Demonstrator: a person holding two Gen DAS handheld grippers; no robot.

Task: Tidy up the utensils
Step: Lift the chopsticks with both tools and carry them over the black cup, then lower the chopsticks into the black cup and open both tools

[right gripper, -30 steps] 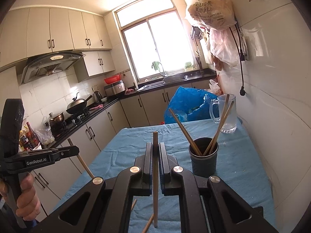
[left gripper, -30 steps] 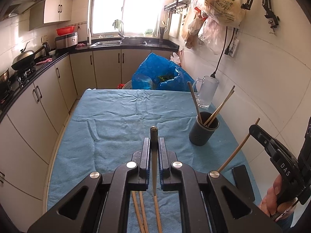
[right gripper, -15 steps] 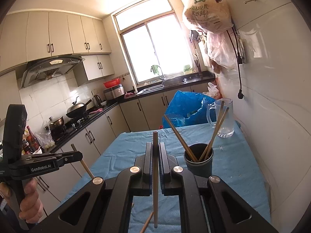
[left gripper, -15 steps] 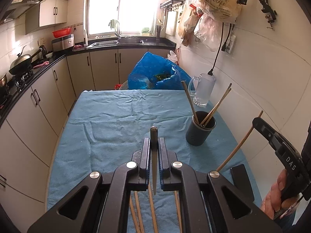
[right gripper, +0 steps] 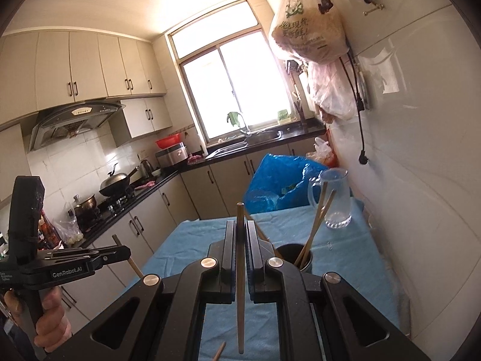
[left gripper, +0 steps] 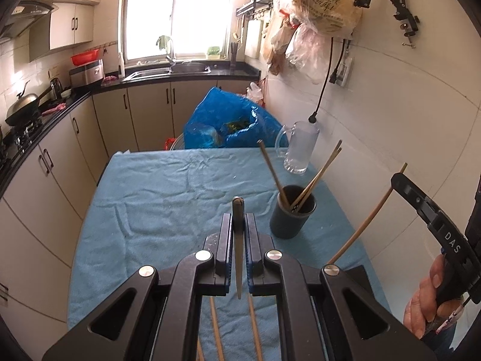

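Pinching one chopstick (left gripper: 238,240) in our left gripper (left gripper: 239,225), we are holding it above the blue cloth (left gripper: 168,198), its dark end sticking out past the fingertips. Our right gripper (right gripper: 240,234) is clamping a second chopstick (right gripper: 240,270) the same way, pointing toward the window (right gripper: 234,90). A dark cup (left gripper: 293,213) is standing on the cloth just right of the left gripper, with three chopsticks leaning in it. More chopsticks (left gripper: 254,328) are lying on the cloth below the left gripper. A glass mug (left gripper: 300,149) is sitting behind the cup, near the wall.
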